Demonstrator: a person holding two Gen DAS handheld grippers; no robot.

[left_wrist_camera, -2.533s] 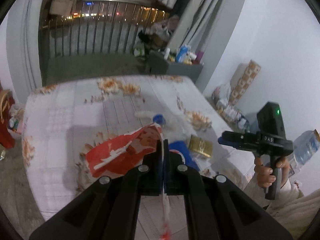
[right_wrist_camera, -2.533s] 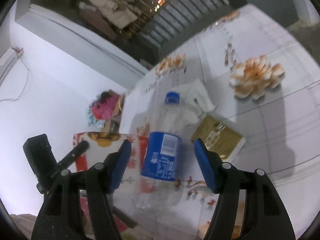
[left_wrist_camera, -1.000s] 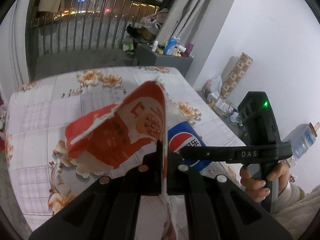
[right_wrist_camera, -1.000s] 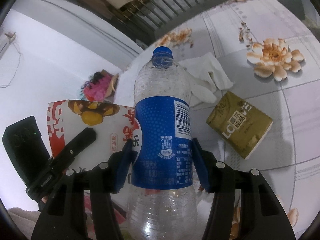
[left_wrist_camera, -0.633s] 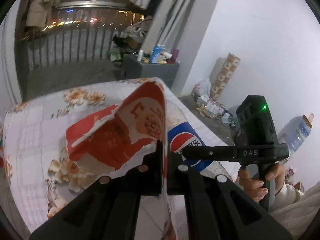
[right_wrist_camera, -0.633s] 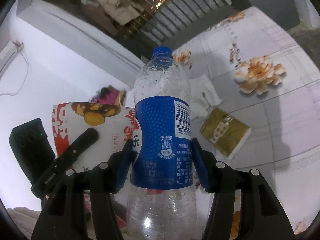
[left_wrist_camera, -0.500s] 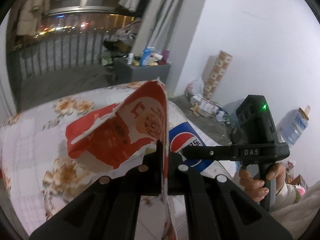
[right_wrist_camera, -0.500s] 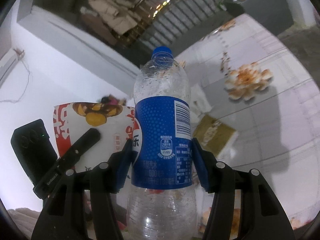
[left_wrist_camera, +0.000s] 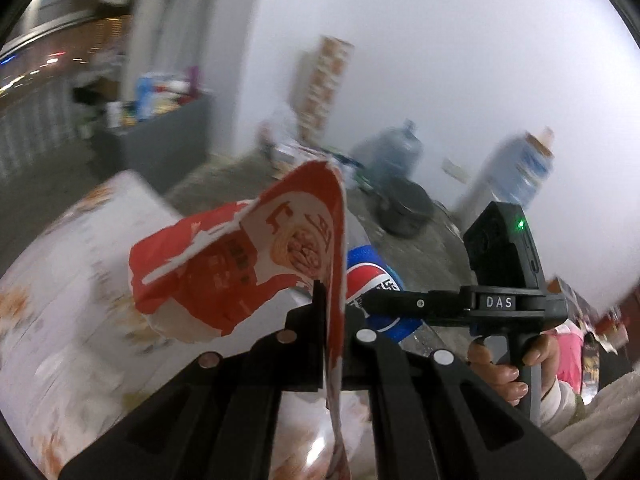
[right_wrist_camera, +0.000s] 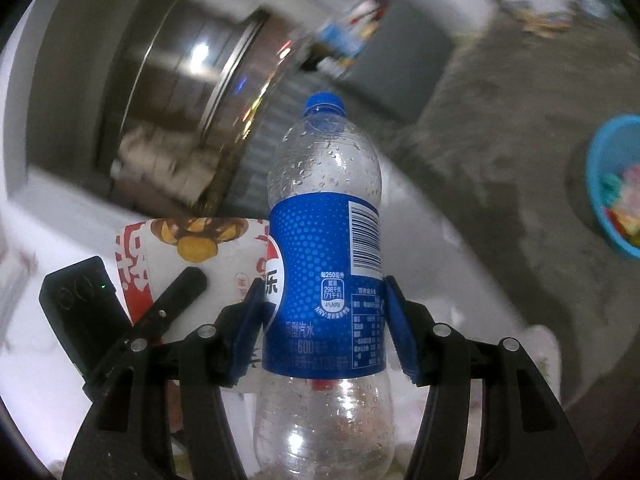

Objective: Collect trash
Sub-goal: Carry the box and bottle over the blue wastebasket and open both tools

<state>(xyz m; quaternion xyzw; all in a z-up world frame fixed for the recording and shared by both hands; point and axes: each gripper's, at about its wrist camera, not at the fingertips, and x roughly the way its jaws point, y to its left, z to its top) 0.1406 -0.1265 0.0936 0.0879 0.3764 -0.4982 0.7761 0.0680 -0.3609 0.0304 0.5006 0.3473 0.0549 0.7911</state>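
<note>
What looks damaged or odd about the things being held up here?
The red snack wrapper in the left gripper is torn open and crumpled. The plastic bottle in the right gripper is empty, with droplets inside.

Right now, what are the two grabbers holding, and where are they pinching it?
The left gripper pinches the red snack wrapper by its edge. The right gripper squeezes the plastic bottle around its blue label, mid-body.

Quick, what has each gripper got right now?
Left gripper: shut on the red snack wrapper.
Right gripper: shut on the plastic bottle at its blue label.
</note>
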